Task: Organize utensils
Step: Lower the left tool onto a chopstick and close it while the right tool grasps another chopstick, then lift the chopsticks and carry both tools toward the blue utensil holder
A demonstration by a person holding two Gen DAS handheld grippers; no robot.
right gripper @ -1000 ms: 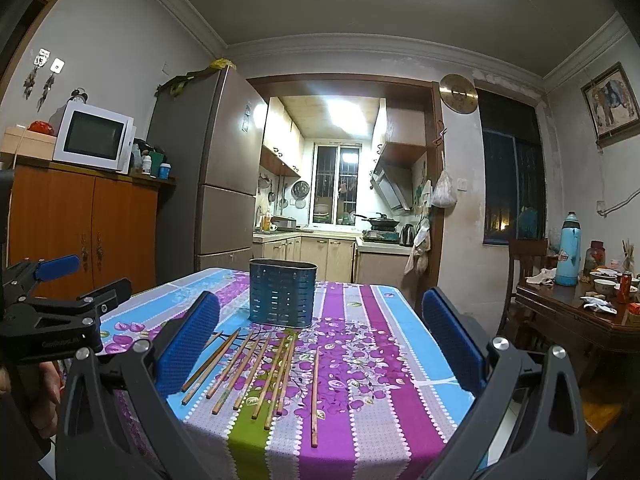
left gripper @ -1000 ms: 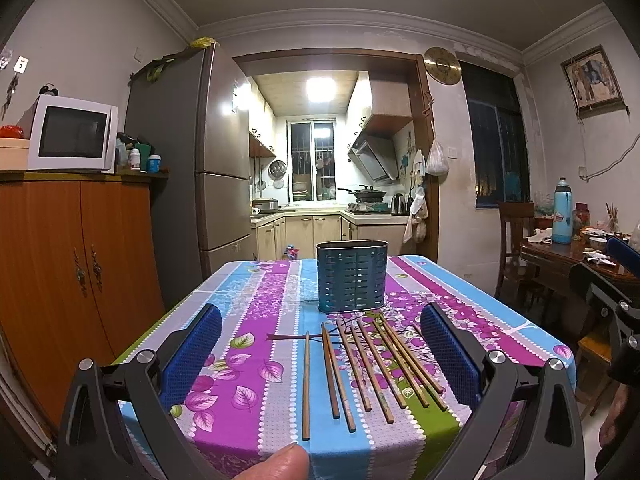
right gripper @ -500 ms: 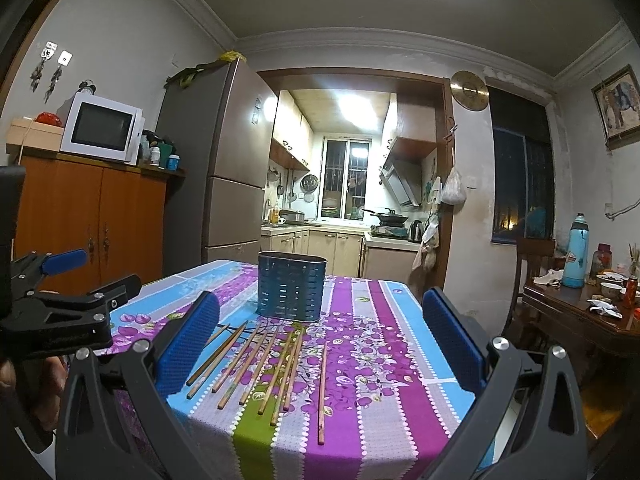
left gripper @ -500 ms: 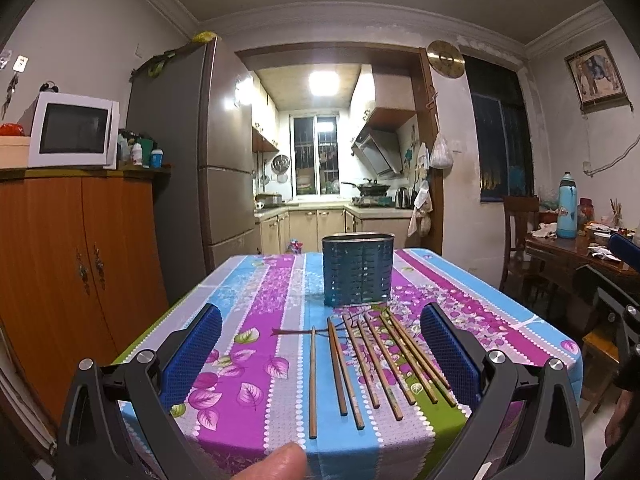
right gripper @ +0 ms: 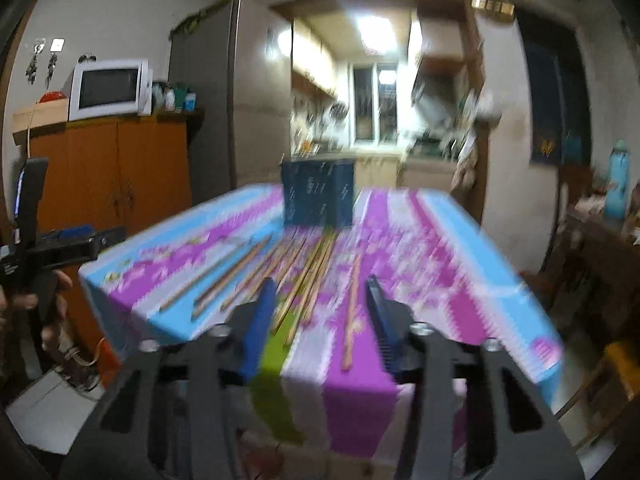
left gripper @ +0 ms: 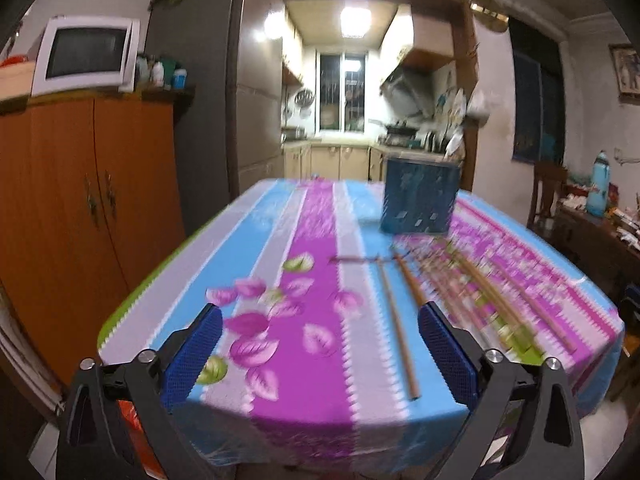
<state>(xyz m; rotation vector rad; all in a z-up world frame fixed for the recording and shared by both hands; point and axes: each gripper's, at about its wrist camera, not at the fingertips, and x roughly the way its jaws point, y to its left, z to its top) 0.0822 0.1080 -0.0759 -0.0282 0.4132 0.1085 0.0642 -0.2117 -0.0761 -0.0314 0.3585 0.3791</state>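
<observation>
my left gripper [left gripper: 318,344] gapes wide, empty; my right gripper [right gripper: 320,312] is part-open, empty, low centre above thin wooden chopsticks [right gripper: 352,304] on striped cloth [right gripper: 440,248].

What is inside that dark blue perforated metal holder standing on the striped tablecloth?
Nothing sticks out above the rim of the dark blue perforated metal holder, and the wooden chopsticks all lie on the striped tablecloth before it. Its walls hide the inside.
</observation>
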